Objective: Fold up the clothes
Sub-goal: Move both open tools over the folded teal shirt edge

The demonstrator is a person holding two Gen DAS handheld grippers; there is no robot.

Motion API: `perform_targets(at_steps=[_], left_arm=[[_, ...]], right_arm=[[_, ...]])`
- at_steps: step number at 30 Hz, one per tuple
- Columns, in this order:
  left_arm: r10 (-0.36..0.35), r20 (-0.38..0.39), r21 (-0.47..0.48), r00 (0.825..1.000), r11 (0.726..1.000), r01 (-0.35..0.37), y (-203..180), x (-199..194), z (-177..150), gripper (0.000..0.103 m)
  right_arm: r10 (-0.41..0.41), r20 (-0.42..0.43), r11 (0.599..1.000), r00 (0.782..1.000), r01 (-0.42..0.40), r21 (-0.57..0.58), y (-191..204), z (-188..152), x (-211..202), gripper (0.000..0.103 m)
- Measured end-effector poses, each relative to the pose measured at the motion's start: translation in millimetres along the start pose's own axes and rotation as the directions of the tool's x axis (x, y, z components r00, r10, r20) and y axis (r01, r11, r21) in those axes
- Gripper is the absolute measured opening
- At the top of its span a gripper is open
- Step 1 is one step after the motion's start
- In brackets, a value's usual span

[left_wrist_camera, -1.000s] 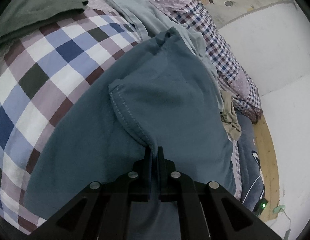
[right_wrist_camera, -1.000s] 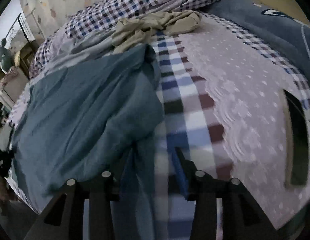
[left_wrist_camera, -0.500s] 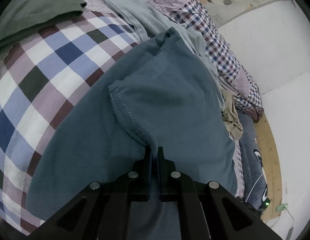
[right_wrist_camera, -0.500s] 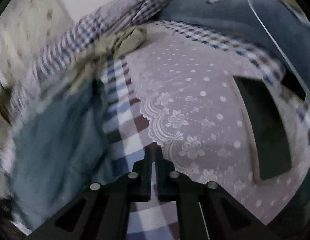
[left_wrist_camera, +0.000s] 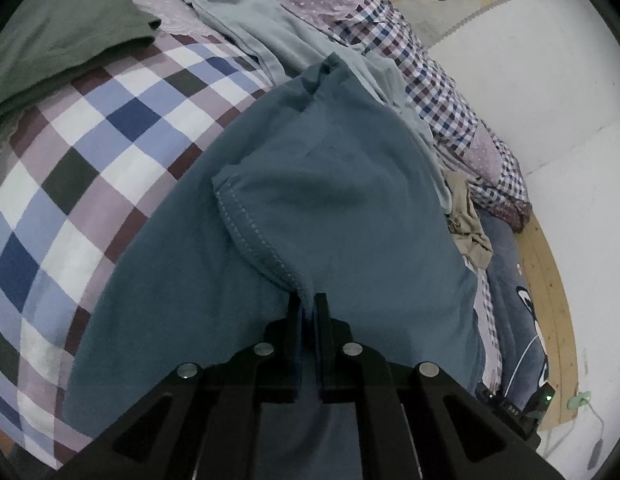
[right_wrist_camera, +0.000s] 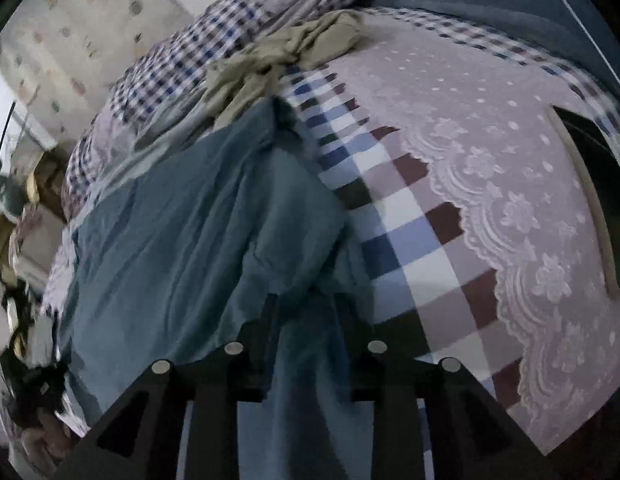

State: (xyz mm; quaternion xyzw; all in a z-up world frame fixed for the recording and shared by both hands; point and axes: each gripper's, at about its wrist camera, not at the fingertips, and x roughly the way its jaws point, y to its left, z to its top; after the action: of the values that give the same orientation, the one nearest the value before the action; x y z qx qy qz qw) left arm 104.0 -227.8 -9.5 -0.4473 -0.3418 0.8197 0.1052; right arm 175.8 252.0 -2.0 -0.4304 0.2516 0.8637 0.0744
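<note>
A teal garment lies spread over the checked bed cover. One stitched hem is folded up toward me, and my left gripper is shut on that hem at its near corner. In the right wrist view the same teal garment fills the left half, bunched into a ridge at its right edge. My right gripper stands open over that edge, with teal cloth lying between its two fingers.
A dark green garment lies at the far left, with a pale grey-blue one beyond the teal. A crumpled khaki garment sits by the gingham quilt. Lilac lace cover and a dark flat object are to the right.
My right gripper was open at the teal edge, then shut while swinging right over the lace cover; now it is open again at the teal edge. The left gripper kept its hold.
</note>
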Motion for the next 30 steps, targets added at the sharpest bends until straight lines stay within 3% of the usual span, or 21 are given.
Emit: perform_targets(at_steps=[3, 5, 10, 16, 30], left_arm=[[-0.008, 0.018, -0.003, 1.000, 1.000, 0.008, 3, -11, -2, 0.014], [-0.022, 0.031, -0.024, 0.999, 0.999, 0.023, 10, -19, -3, 0.034], [-0.061, 0.094, -0.130, 0.994, 0.989, 0.073, 40, -46, -2, 0.067], [-0.020, 0.138, -0.231, 0.990, 0.971, 0.052, 80, -67, -1, 0.073], [0.100, 0.057, -0.191, 0.993, 0.978, -0.087, 85, -60, -39, 0.077]], right_arm=[[-0.049, 0.087, 0.998, 0.995, 0.052, -0.034, 10, -1, -17, 0.030], [-0.026, 0.135, 0.998, 0.991, 0.032, -0.045, 19, -6, -30, 0.033], [0.000, 0.199, 0.989, 0.980, 0.029, -0.145, 59, -25, -46, 0.040], [0.060, 0.166, 0.957, 0.984, -0.009, -0.289, 116, -52, -38, 0.049], [0.212, 0.093, 0.820, 0.973, -0.125, -0.558, 215, -120, -29, 0.055]])
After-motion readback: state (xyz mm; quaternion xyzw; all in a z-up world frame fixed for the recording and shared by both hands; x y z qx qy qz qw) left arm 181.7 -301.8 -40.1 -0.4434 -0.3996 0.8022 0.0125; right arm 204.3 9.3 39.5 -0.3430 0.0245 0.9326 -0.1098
